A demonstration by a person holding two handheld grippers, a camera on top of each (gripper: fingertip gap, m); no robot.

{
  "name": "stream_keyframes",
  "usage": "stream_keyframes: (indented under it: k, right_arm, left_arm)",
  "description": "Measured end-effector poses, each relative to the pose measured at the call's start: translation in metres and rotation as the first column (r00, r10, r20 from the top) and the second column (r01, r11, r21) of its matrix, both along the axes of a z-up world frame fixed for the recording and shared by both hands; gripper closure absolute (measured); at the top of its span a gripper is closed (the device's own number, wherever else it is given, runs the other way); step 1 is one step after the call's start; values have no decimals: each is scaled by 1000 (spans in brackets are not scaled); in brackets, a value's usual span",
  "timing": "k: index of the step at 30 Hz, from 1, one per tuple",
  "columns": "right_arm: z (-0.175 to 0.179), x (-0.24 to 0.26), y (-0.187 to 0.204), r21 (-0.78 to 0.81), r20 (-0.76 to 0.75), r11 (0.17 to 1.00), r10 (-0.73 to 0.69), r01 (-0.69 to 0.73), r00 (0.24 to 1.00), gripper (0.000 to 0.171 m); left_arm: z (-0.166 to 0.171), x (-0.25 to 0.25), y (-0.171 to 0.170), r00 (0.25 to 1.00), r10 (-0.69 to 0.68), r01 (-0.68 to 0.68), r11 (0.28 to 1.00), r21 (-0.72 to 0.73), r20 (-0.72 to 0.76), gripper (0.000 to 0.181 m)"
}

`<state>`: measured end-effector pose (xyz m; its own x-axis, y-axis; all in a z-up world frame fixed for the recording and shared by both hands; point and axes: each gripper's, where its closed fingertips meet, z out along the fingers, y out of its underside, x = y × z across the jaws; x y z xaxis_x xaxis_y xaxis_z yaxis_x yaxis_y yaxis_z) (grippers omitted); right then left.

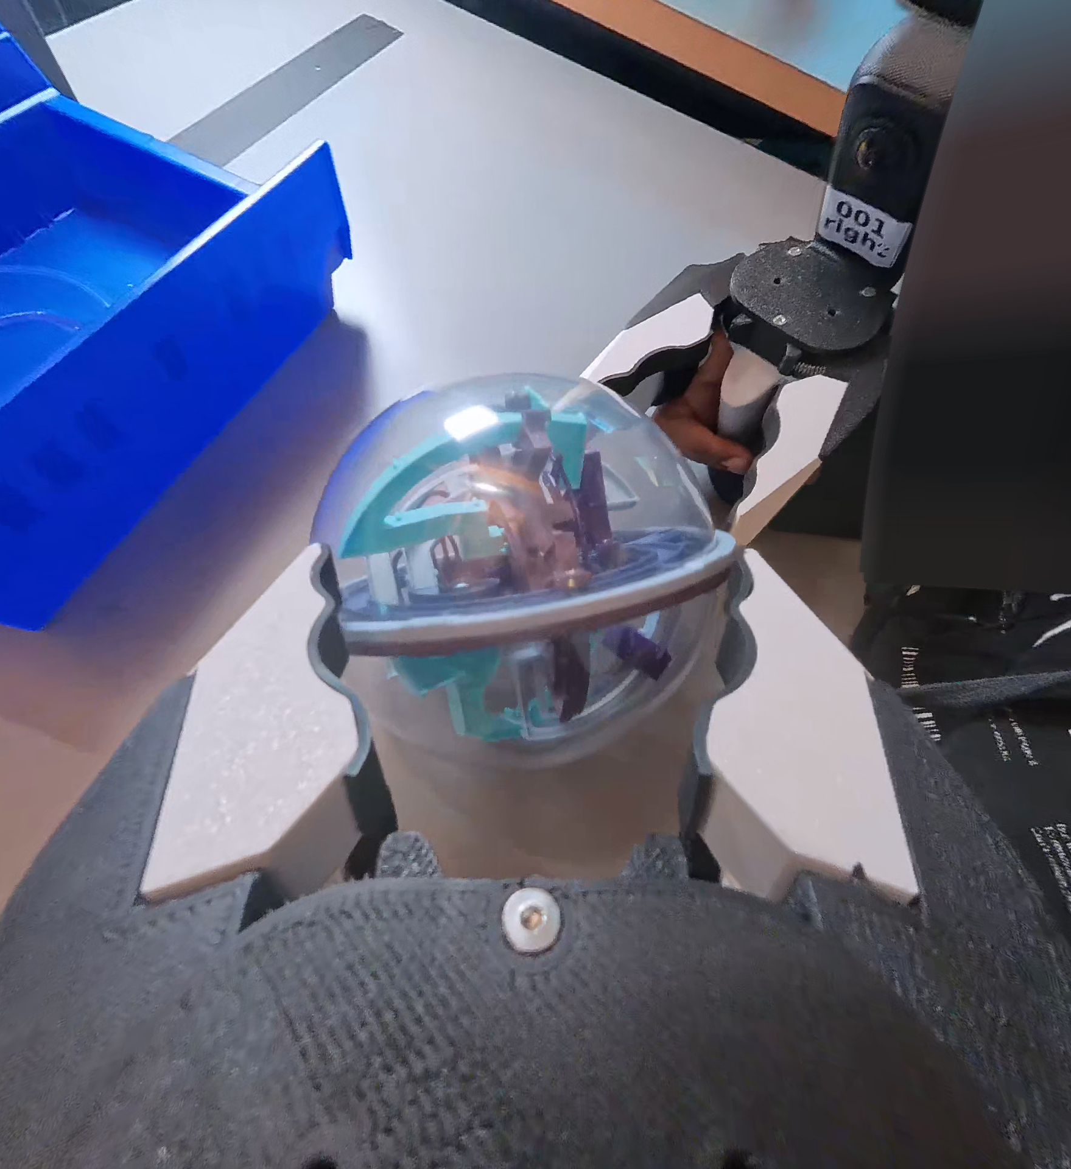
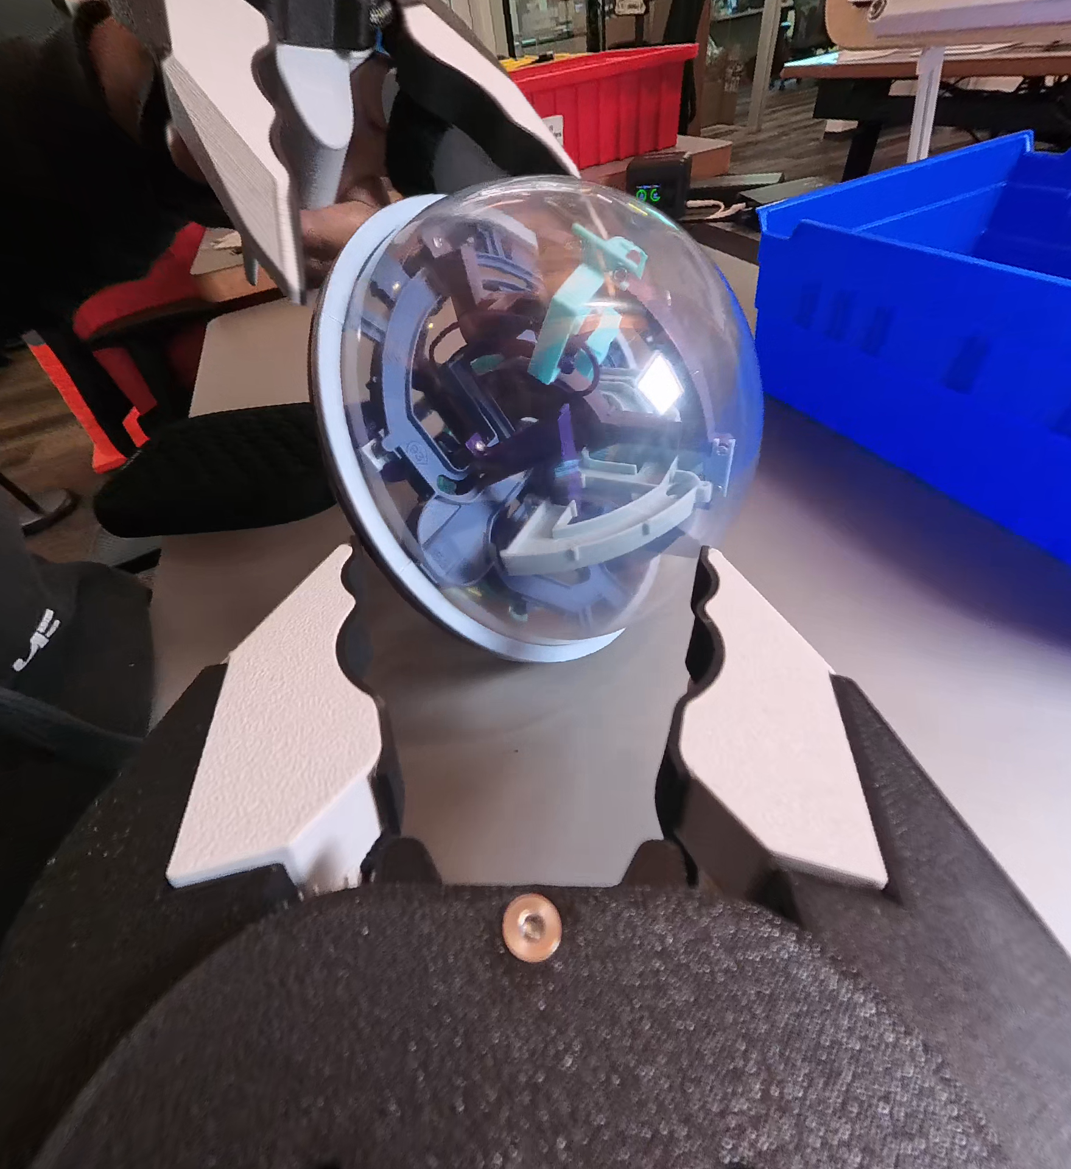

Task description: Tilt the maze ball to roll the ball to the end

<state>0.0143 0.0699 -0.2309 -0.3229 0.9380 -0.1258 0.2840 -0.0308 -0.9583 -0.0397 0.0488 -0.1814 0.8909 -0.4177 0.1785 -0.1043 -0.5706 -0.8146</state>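
The maze ball is a clear sphere with teal, purple and grey tracks and a grey ring round its middle. My left gripper is shut on it, fingers pressing the ring from both sides, holding it above the table. In the right wrist view the ball is tilted, its ring slanting to the left, with the left gripper's fingers on its far upper side. My right gripper is open, its tips at the ball's lower near side. It also shows in the left wrist view, behind the ball. I cannot pick out the small ball inside.
A blue bin with a clear round dish in it stands on the white table; in the right wrist view the bin is to the right. A red bin stands farther back. A person's dark clothing is close by.
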Motion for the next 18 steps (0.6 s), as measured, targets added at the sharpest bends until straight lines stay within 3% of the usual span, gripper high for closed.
stream_keyframes:
  k: [5, 12, 18]
  right_arm:
    - [-1, 0, -3, -7, 8, 1000, 21, -21, 1000, 69]
    - [-1, 1, -5, 13, 11, 999, 33, -33, 999, 68]
    - [1, 3, -7, 55, -11, 997, 54, -53, 998, 55]
  left_arm:
    - [-1, 4, 4, 996, -83, 84, 996, -27, 32, 51]
    - [2, -3, 13, 984, -152, 153, 988, -10, 96, 70]
    - [1, -1, 23, 973, -197, 202, 979, -33, 117, 69]
